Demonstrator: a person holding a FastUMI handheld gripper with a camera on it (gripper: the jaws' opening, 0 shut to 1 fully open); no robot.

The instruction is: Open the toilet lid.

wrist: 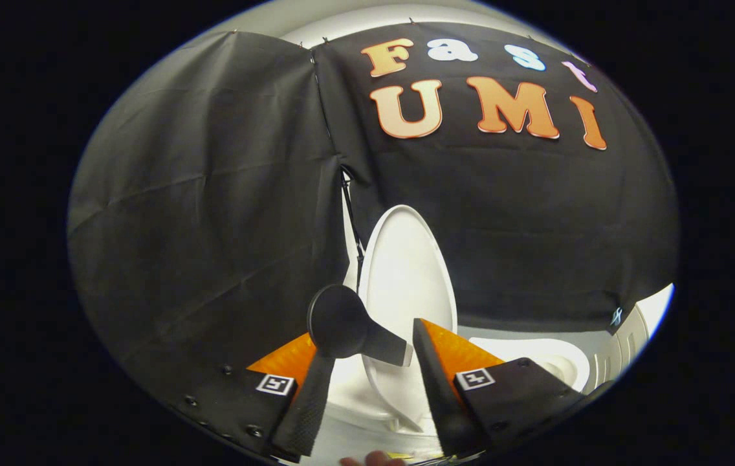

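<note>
The white toilet lid point(409, 272) stands upright against the black cloth wall, just beyond my fingers. A black handle with a round disc point(341, 320) sticks out from the lid's lower part toward me. It lies across the gap between my fingers. The disc covers the tip of the left finger point(303, 401), and the handle's flat end reaches the inner side of the right finger point(438, 382). My gripper point(371, 340) is open, its fingers set wide apart. The white seat and bowl point(536, 356) show below the lid and past the right finger.
Black cloth hangs all around behind the toilet, with a seam and a cord point(351, 213) left of the lid. A white ribbed object point(626, 336) stands beyond the bowl. Fingertips of a person's hand point(374, 459) show beneath the gripper.
</note>
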